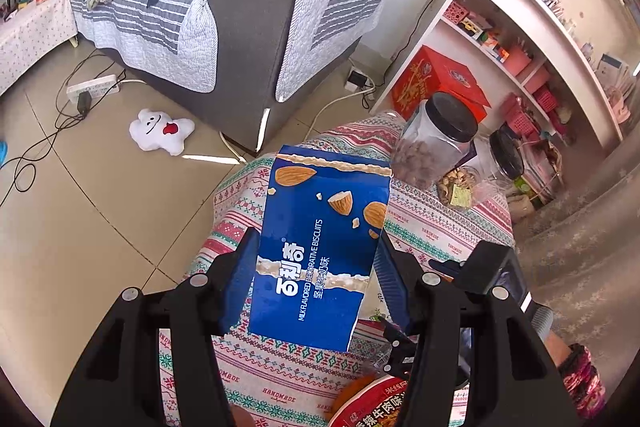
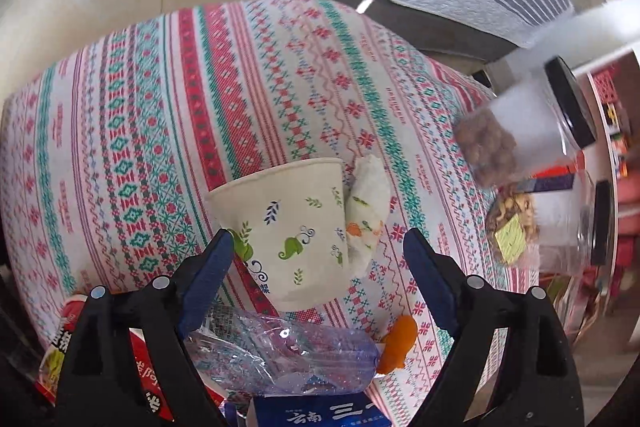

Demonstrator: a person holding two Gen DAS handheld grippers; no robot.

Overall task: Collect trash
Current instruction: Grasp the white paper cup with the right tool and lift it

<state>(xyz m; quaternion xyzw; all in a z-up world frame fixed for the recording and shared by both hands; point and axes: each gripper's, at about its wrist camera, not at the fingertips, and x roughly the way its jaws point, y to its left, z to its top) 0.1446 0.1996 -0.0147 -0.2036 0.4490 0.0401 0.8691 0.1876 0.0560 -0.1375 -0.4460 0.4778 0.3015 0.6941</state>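
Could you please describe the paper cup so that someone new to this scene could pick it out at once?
Start at the patterned tablecloth on the table. Near its front, the paper cup lies on its side, beside a crumpled tissue. It is the only cream-coloured cup, printed with small green and blue leaves.

Patterned tablecloth-covered table (image 2: 160, 107), paper cup (image 2: 288, 227), crushed plastic bottle (image 2: 288, 355), 2 black-lidded jars (image 1: 436, 143)
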